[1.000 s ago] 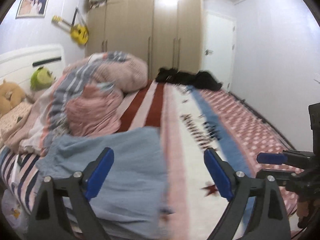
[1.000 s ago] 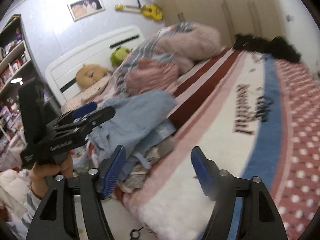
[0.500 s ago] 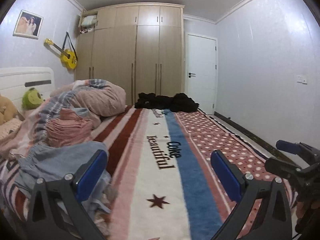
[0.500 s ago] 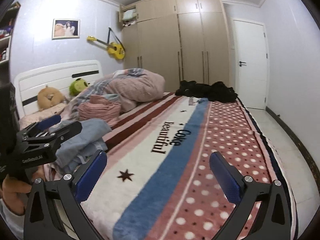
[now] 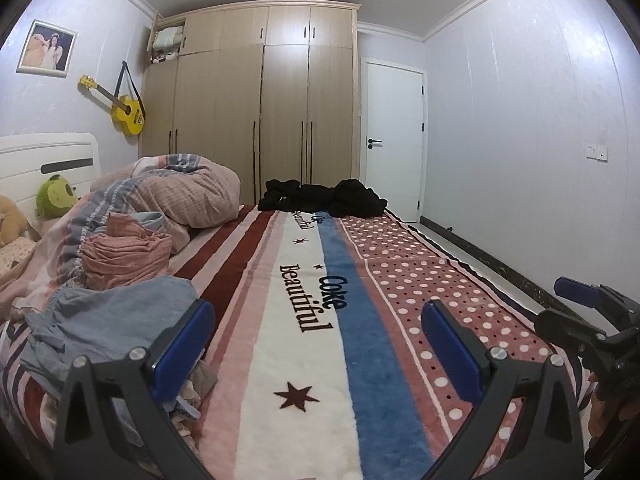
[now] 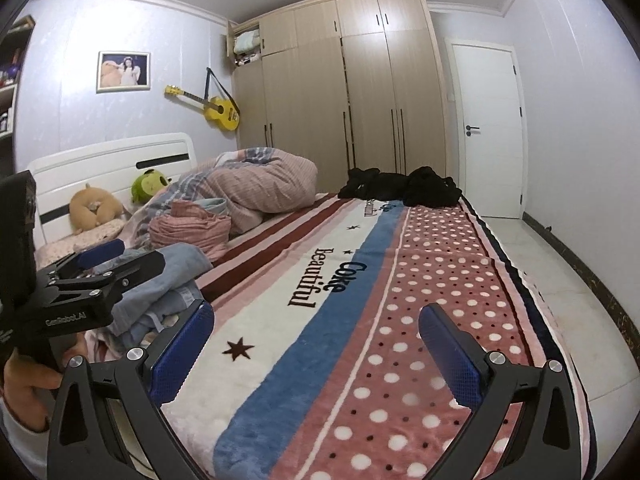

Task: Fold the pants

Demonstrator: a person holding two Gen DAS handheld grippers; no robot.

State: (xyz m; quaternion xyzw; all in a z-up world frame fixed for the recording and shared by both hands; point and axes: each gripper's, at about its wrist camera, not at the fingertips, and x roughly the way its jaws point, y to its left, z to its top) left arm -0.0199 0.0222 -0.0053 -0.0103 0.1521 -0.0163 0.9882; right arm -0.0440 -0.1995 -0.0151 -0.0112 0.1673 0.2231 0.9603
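Both views swing off the clothes pile since 1 s ago and now face down the bed w/ wardrobe and door ahead; blur gone. Left gripper (image 5: pixel 318 340) and right gripper (image 6: pixel 316 340) have just been opening, fingers (image 5: pixel 182 350) now spread wide, nothing between either pair. Both hover over the blanket (image 5: pixel 304 360), left above the white "Beautiful" stripe, right above the blue stripe and dotted part. Blue pants (image 5: pixel 104 328) lie crumpled at the bed's left edge, just beside the left gripper's left finger, not touched; in the right view they sit behind the left gripper body. Pink cloth (image 5: pixel 128 256) and quilt (image 5: pixel 188 192) lie beyond; black clothes (image 5: pixel 324 198) at the far end. Hand (image 6: pixel 28 384) grips the left handle.
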